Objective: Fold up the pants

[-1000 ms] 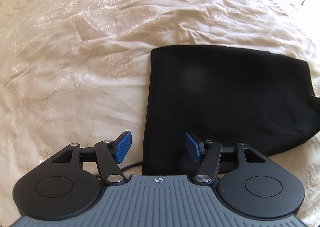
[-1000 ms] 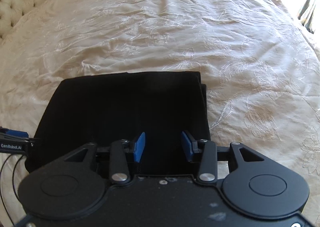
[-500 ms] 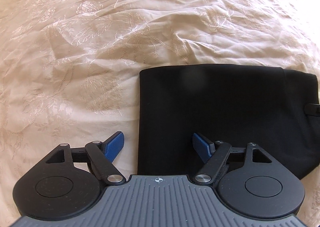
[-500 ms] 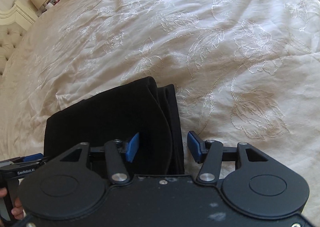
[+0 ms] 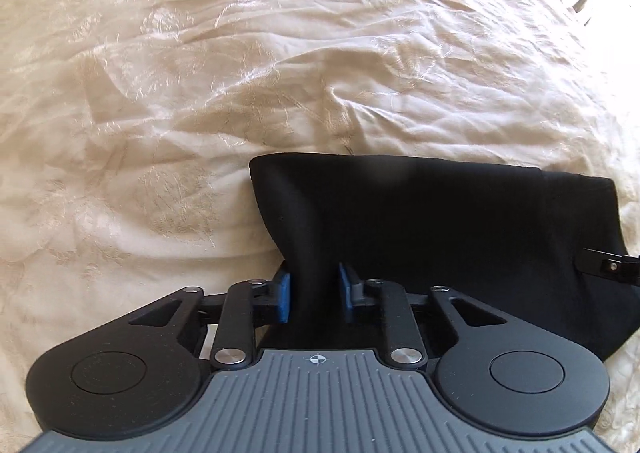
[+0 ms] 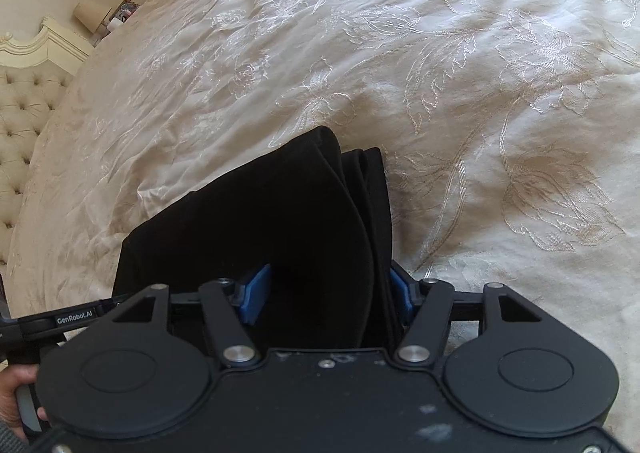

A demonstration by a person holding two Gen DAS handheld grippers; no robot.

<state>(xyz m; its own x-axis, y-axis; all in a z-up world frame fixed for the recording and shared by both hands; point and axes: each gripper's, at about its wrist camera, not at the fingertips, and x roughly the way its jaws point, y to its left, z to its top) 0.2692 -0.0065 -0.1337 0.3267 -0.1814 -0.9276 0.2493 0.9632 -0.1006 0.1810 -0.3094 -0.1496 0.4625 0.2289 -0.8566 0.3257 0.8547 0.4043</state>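
Observation:
The folded black pants (image 5: 440, 221) lie on a cream embroidered bedspread (image 5: 200, 73). My left gripper (image 5: 314, 293) is shut on the near left corner of the pants, and the cloth rises in a ridge between the blue pads (image 5: 284, 295). In the right wrist view my right gripper (image 6: 326, 293) straddles the right edge of the pants (image 6: 280, 221). Its blue pads (image 6: 256, 291) stand wide apart with thick layered cloth between them, and the edge is lifted off the bedspread (image 6: 480, 93).
A tufted cream headboard (image 6: 24, 101) and a bedside lamp (image 6: 90, 15) stand at the far left in the right wrist view. The left gripper's body (image 6: 48, 321) and the hand holding it show at the lower left there. Bright window light falls at the upper right in the left wrist view.
My left gripper has closed on the pants' left corner and lifted it. My right gripper has moved over the right edge, which now stands raised between its fingers.

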